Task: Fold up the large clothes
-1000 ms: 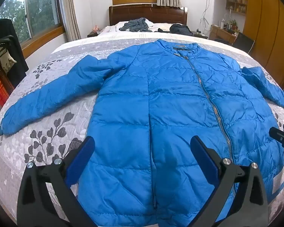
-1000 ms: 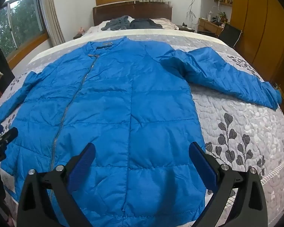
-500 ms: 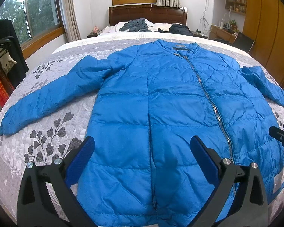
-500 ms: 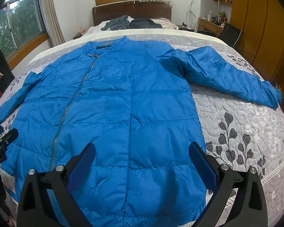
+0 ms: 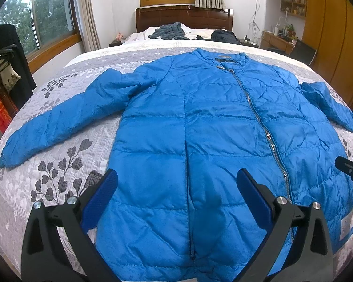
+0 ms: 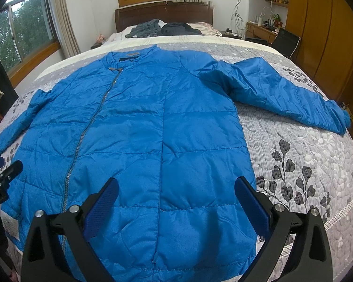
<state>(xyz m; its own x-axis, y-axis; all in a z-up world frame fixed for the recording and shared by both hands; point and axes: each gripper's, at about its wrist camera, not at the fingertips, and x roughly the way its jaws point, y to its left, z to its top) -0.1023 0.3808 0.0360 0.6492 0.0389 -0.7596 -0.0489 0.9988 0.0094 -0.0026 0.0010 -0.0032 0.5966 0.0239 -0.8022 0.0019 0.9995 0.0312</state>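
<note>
a blue puffer jacket [image 5: 200, 141] is lying flat and face up on the grey leaf-patterned bedspread [image 5: 66, 164], zipped shut along its silver zipper [image 5: 263, 129], with its collar pointing toward the wooden headboard [image 5: 183, 18] and both sleeves spreading out to the sides. the left gripper [image 5: 176, 197] is hovering over the jacket's hem with its blue-padded fingers [image 5: 98, 202] spread wide and gripping nothing, and the right gripper [image 6: 175, 202] is doing the same over the other half of the hem, fingers [image 6: 251, 208] apart and empty. dark clothes [image 5: 169, 31] are sitting in a heap near the pillows, well apart from the jacket.
</note>
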